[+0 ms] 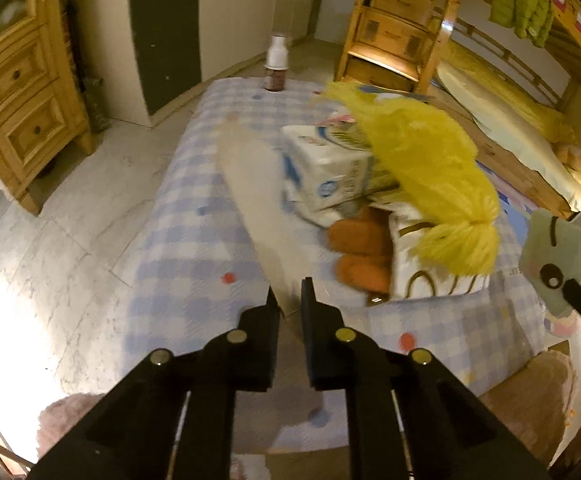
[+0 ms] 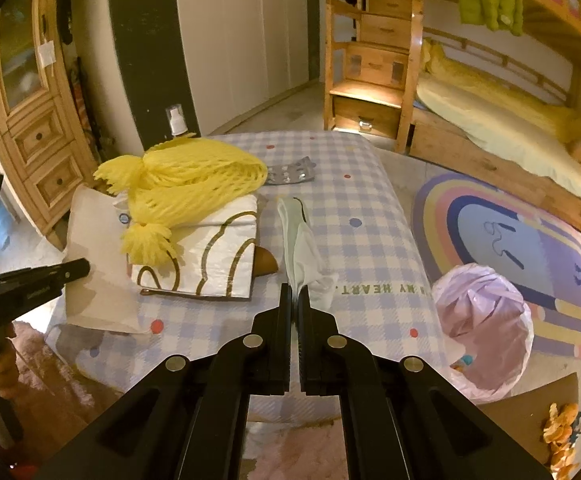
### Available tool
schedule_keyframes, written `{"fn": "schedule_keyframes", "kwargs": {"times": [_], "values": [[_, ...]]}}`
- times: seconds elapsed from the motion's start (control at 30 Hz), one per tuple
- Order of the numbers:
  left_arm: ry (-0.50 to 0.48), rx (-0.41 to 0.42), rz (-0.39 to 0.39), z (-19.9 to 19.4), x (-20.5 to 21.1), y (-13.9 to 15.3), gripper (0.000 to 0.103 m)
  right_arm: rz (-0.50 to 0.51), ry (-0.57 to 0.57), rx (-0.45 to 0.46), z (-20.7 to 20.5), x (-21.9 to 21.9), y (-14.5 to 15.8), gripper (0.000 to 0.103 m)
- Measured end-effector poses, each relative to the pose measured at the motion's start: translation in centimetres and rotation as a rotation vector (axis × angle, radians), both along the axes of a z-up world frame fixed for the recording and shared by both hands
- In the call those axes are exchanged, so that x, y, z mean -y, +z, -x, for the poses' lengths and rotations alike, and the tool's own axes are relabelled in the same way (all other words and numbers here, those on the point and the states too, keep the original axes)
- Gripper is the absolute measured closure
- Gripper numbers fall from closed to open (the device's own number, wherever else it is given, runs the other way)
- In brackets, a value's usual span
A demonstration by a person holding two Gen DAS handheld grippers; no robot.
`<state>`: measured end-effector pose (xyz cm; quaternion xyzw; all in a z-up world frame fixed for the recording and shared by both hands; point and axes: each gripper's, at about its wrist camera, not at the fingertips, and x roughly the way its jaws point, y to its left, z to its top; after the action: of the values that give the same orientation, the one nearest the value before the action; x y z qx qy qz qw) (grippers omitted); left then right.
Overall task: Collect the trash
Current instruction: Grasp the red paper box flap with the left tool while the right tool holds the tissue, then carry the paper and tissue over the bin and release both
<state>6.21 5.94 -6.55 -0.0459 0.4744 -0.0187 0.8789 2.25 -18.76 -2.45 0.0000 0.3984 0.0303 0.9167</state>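
Right wrist – right gripper [image 2: 294, 294] pinches one white wrapper [image 2: 303, 246] | left gripper [image 1: 290, 290] nips one paper sheet [image 1: 256, 196] | one yellow net [image 2: 182, 188]

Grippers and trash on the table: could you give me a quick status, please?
Right gripper shut on white wrapper. Left gripper shut on paper bag. Pink trash bag open at right. Yellow net still on the table.

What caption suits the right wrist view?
Right gripper pinching a pale wrapper above the checked table, pink bag nearby.
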Motion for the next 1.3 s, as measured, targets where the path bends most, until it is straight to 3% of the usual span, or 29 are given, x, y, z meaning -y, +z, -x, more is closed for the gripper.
{"fn": "schedule_keyframes", "kwargs": {"times": [0.27, 0.6, 0.97, 1.13, 1.3], "values": [[-0.008, 0.147, 0.004, 4.0, -2.4, 4.0, 0.103, -0.050, -0.012, 0.036, 0.9, 0.4, 1.0, 0.100], [-0.164, 0.351, -0.008, 7.5, 2.1, 10.0, 0.103, -0.088, -0.046, 0.082, 2.1, 2.1, 2.6, 0.100], [-0.355, 0.350, 0.000, 5.3, 9.8, 9.0, 0.103, -0.119, -0.104, 0.101, 3.7, 5.6, 3.1, 0.100], [-0.470, 0.359, -0.025, 3.4, 15.6, 8.4, 0.103, -0.117, -0.214, 0.124, 4.5, 9.6, 3.4, 0.100], [-0.604, 0.357, 0.000, 2.0, 21.8, 7.6, 0.103, -0.116, -0.332, 0.140, 6.1, 13.9, 3.2, 0.100]]}}
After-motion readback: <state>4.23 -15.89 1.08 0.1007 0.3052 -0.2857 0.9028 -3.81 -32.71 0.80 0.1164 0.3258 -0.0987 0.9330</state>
